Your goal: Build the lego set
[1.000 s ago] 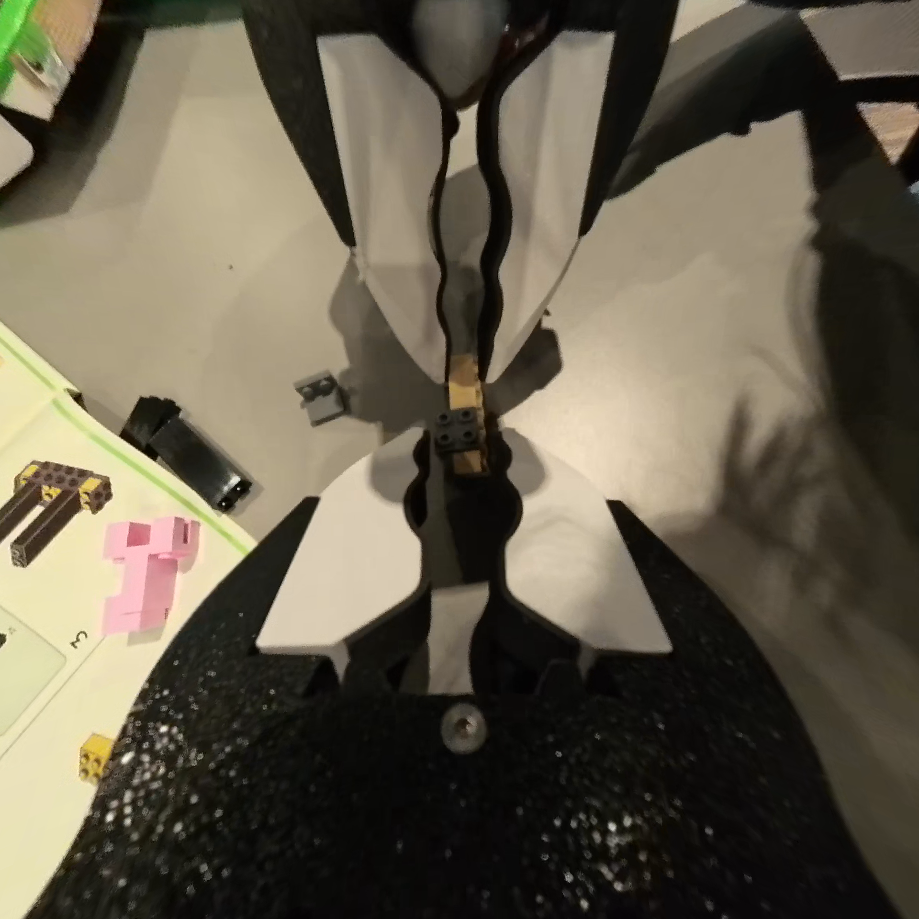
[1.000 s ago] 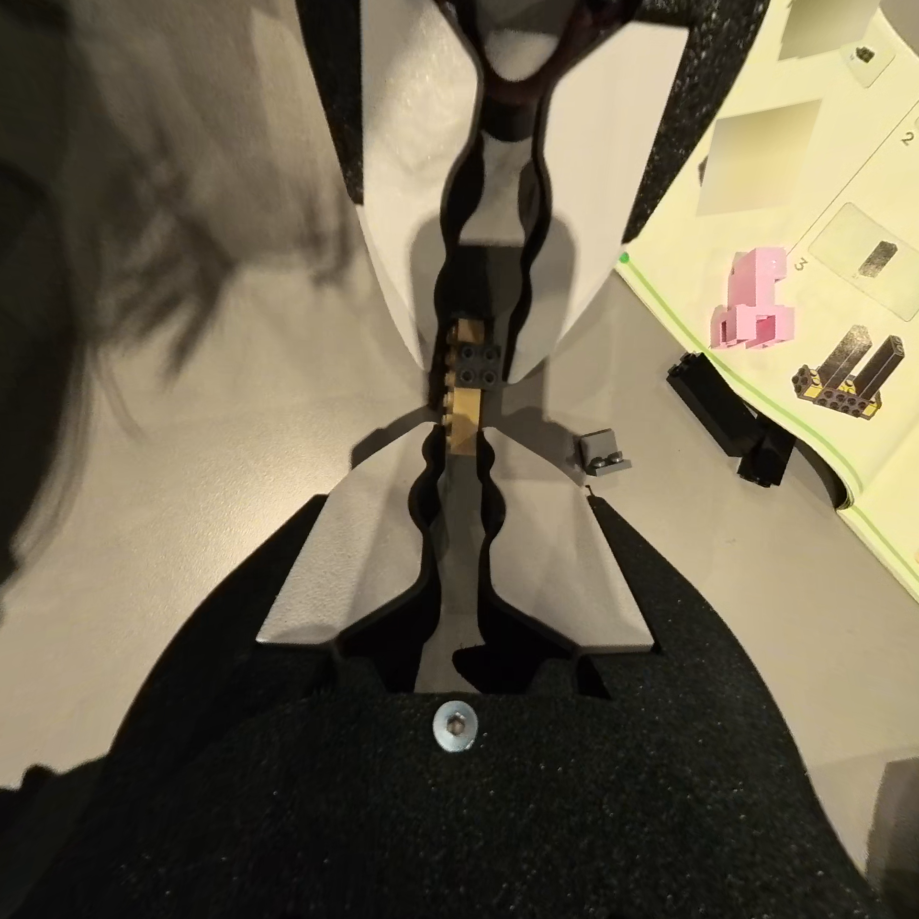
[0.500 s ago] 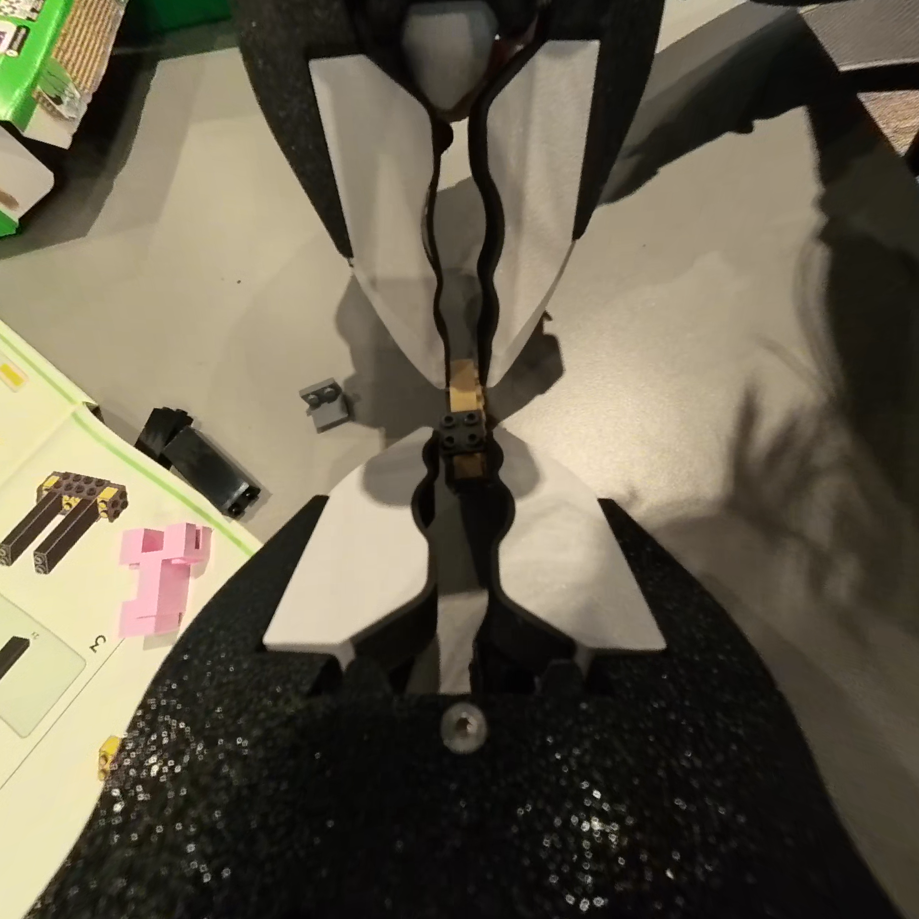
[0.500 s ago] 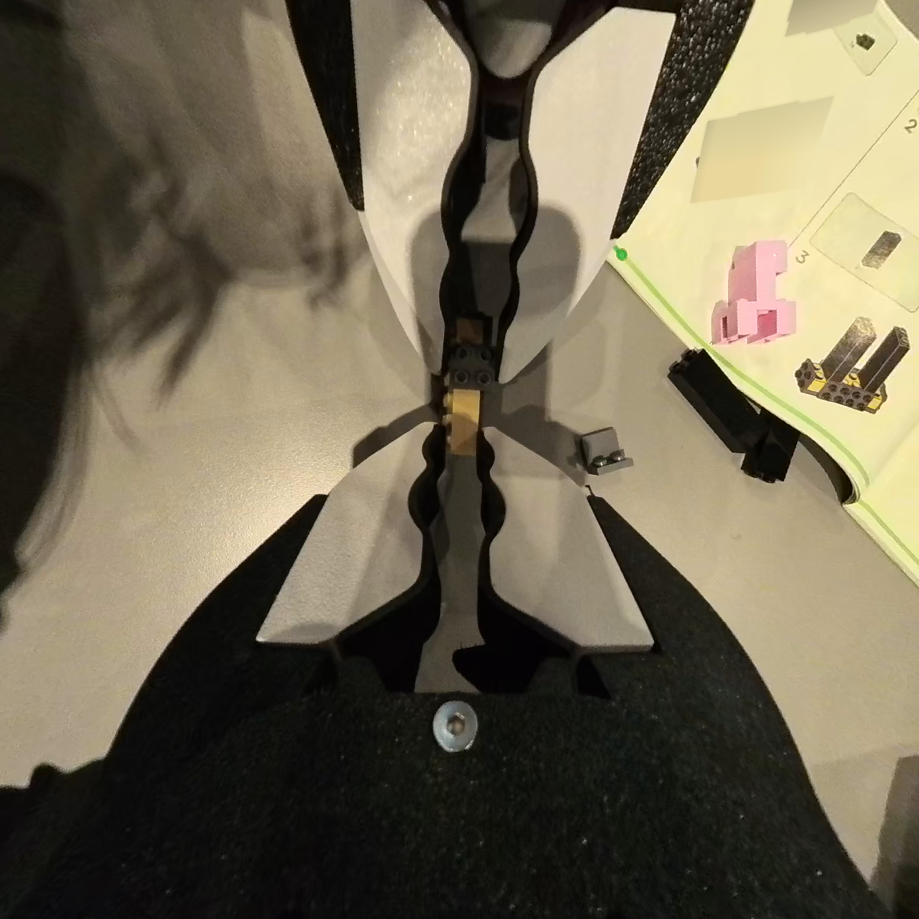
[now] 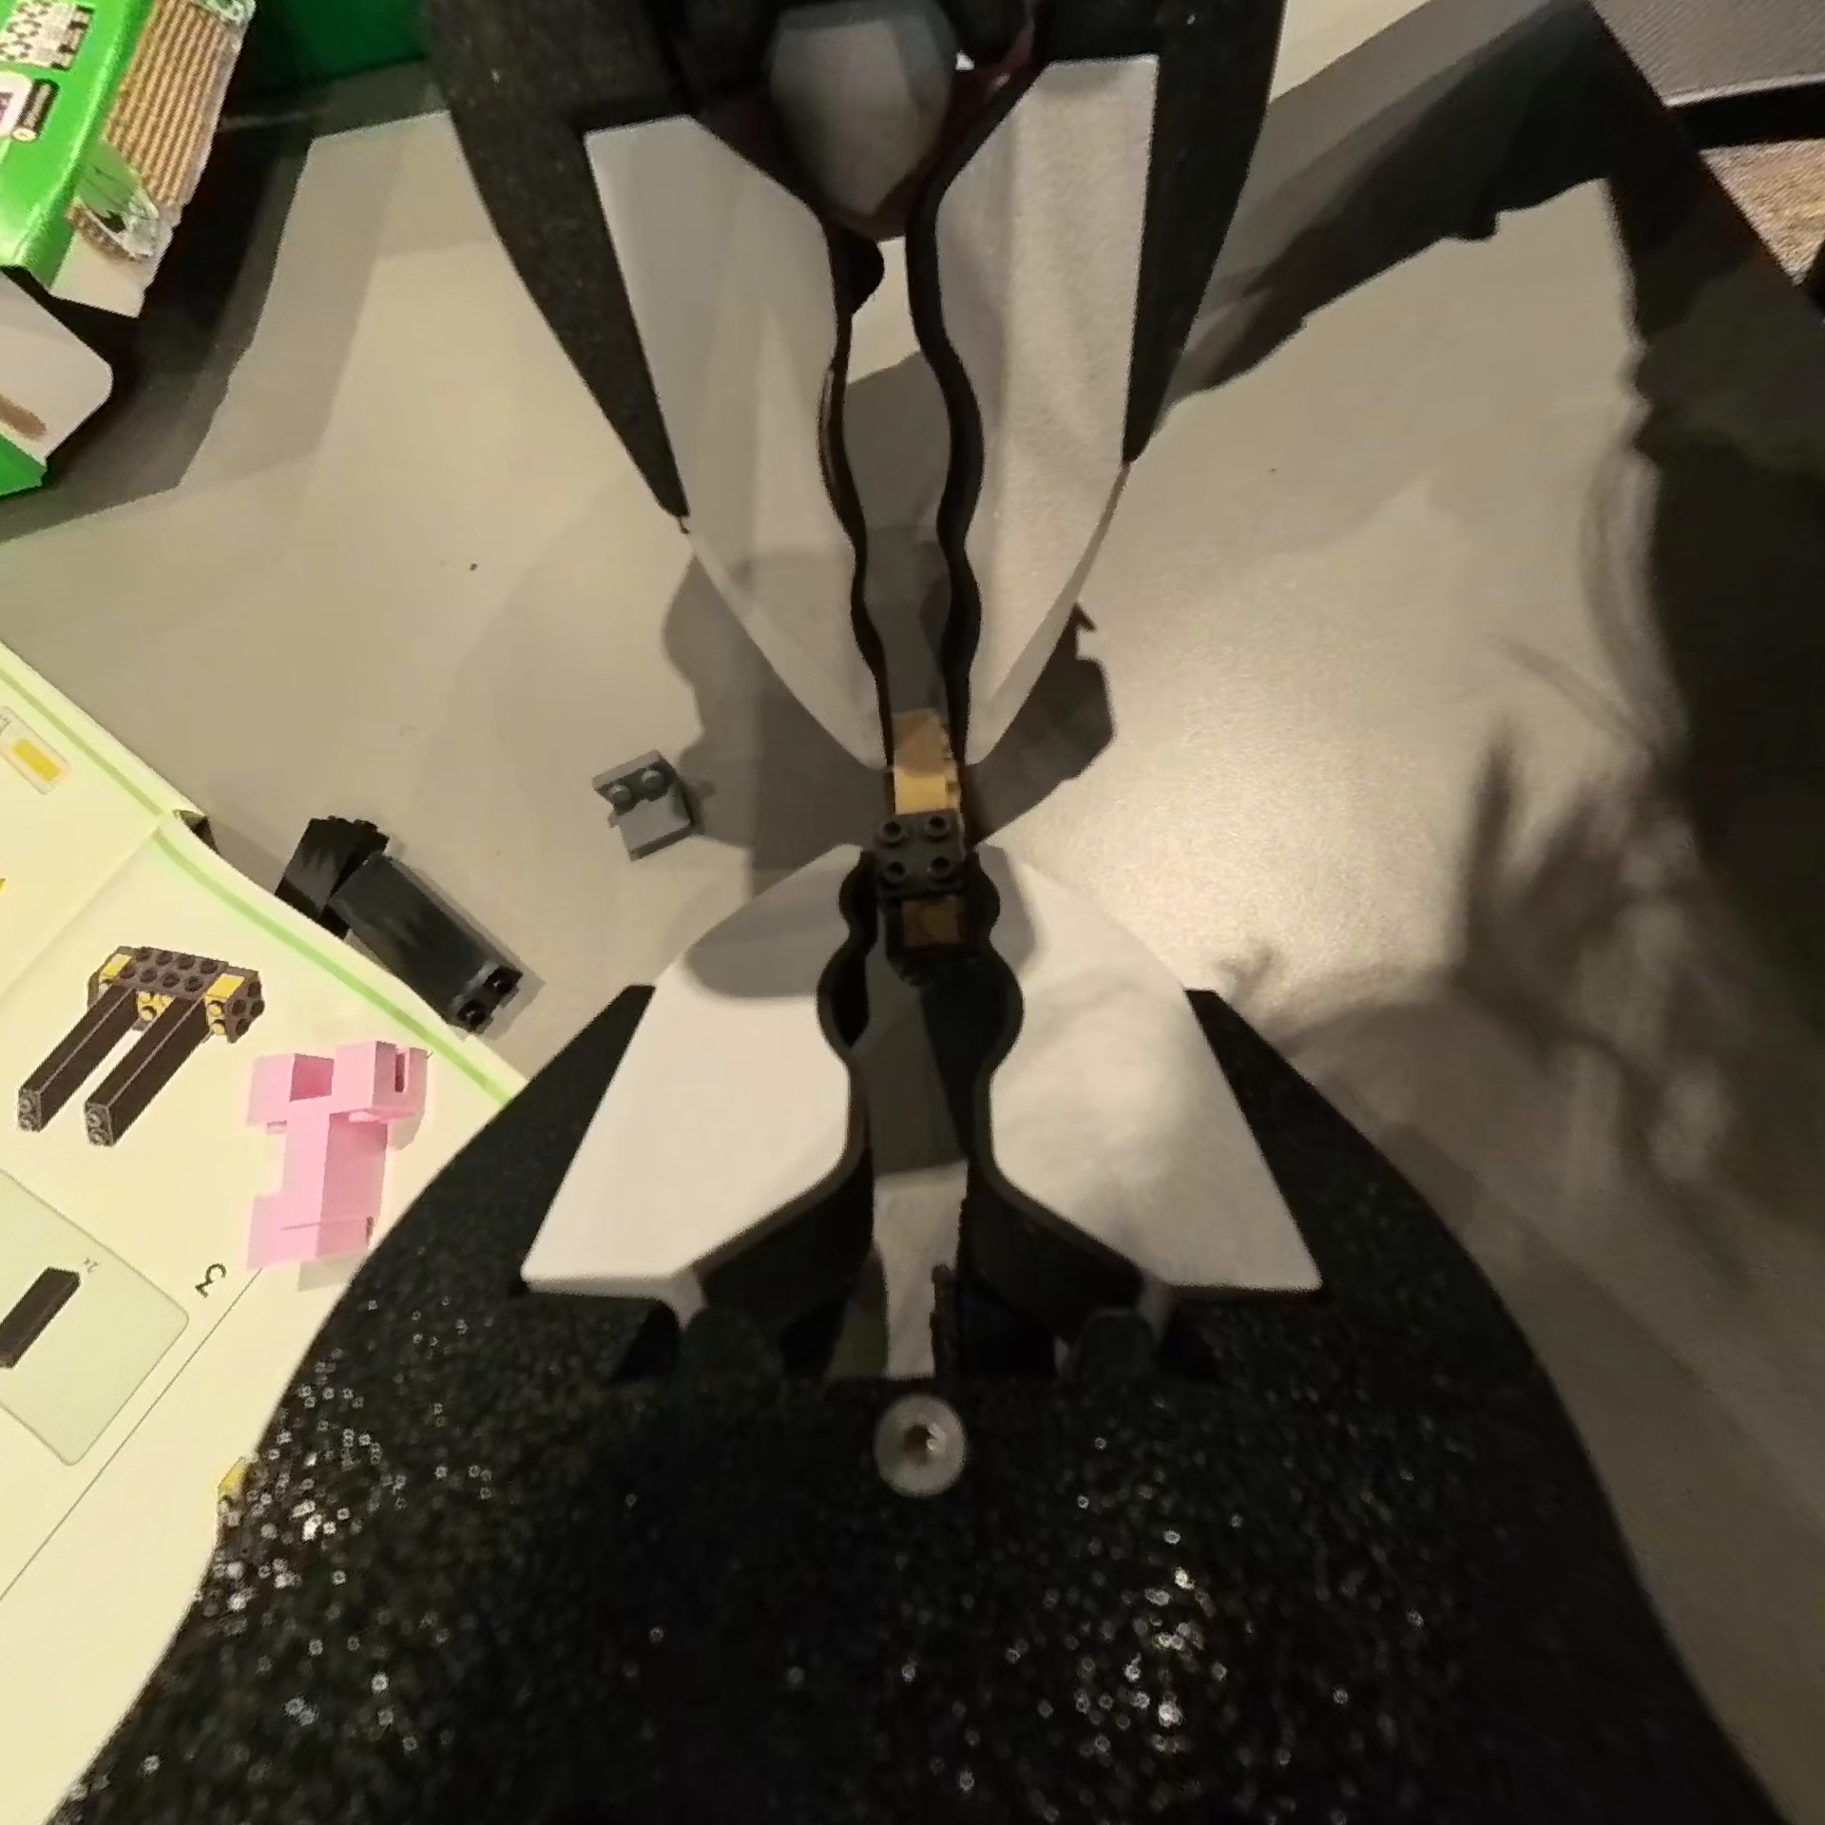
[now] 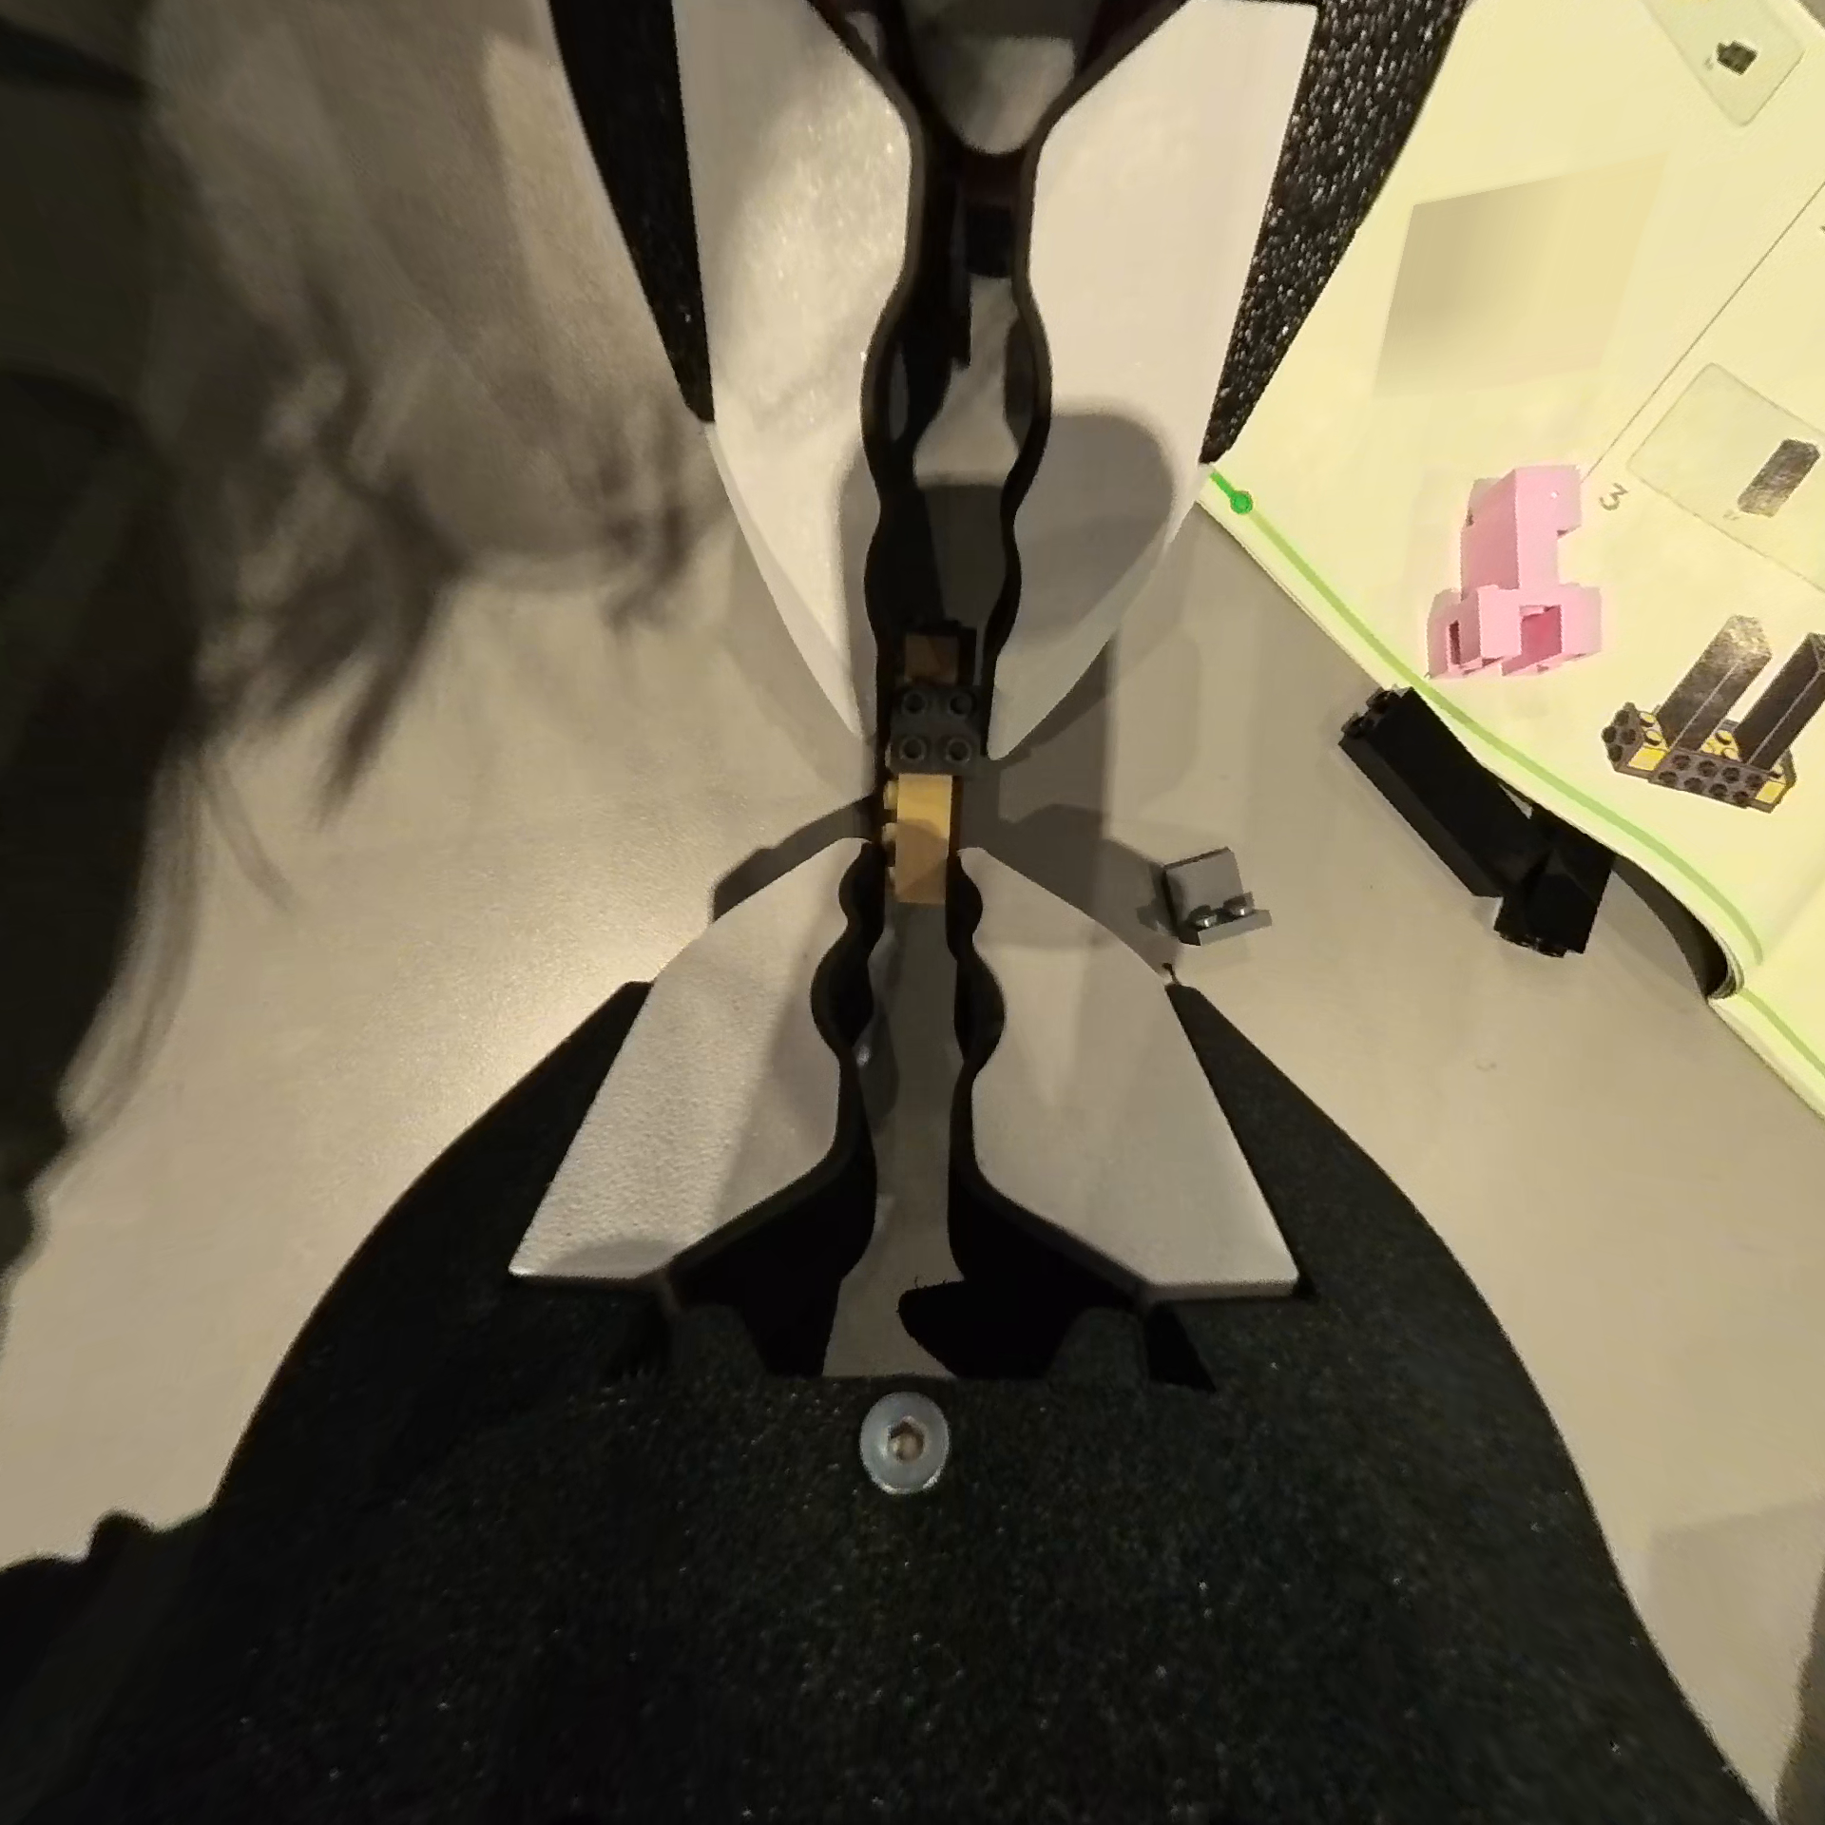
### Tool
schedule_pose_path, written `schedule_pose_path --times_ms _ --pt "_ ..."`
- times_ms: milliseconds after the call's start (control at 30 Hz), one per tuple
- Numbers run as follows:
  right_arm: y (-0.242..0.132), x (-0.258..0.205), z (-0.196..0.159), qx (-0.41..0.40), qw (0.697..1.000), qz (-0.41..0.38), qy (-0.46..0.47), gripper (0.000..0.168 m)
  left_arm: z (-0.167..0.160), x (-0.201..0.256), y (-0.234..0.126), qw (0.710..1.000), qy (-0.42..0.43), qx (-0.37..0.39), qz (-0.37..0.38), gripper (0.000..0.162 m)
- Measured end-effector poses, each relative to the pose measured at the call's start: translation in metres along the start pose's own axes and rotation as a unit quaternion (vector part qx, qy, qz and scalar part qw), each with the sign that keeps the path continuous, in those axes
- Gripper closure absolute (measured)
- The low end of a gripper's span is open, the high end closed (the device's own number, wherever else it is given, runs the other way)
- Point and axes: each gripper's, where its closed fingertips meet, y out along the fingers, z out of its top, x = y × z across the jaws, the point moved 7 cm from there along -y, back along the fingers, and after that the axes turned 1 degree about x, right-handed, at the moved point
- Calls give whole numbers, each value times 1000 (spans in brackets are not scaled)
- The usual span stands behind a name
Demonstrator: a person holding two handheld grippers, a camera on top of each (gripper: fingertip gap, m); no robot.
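My two grippers meet tip to tip over the grey table, both shut on one small lego assembly. The assembly is a tan brick (image 5: 923,785) with a dark 2x2 studded plate (image 5: 920,854) on it. In the left wrist view my left gripper (image 5: 925,913) holds the end under the plate, and my right gripper (image 5: 923,765) comes from above onto the tan end. In the right wrist view my right gripper (image 6: 913,864) clamps the tan brick (image 6: 923,830). There the left gripper (image 6: 933,691) holds the end by the dark plate (image 6: 936,726). The assembly is held above the table.
A small grey bracket piece (image 5: 647,810) (image 6: 1210,899) lies on the table beside the grippers. Two long black bricks (image 5: 415,918) (image 6: 1481,820) lie at the edge of the open instruction booklet (image 5: 99,988) (image 6: 1580,346). A pink build (image 5: 331,1155) (image 6: 1511,583) stands on the booklet. A green box (image 5: 89,128) sits at the far left. Only a small space, under 4 cm, lies between the two pairs of fingers. My right gripper's tips are some 5 cm from the small grey bracket piece (image 5: 647,810). The right camera catches it too, in the right wrist view (image 6: 1203,895).
Both grippers stay shut on the assembly. The left wrist view has drifted slightly, bringing the green box more into view. The pieces on the table have not moved.
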Motion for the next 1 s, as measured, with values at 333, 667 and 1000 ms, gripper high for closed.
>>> schedule_pose_path --times_ms 333,667,1000 --pt "0 0 0 1 1000 1 -13 157 -2 -2 -1 1000 -27 -8 0 130" --pt "0 -1 -5 -4 1000 0 -13 157 -4 0 -6 999 -34 -1 -15 137" --pt "-9 -7 -10 -2 1000 6 -17 157 -1 0 -8 999 -42 12 -9 126"
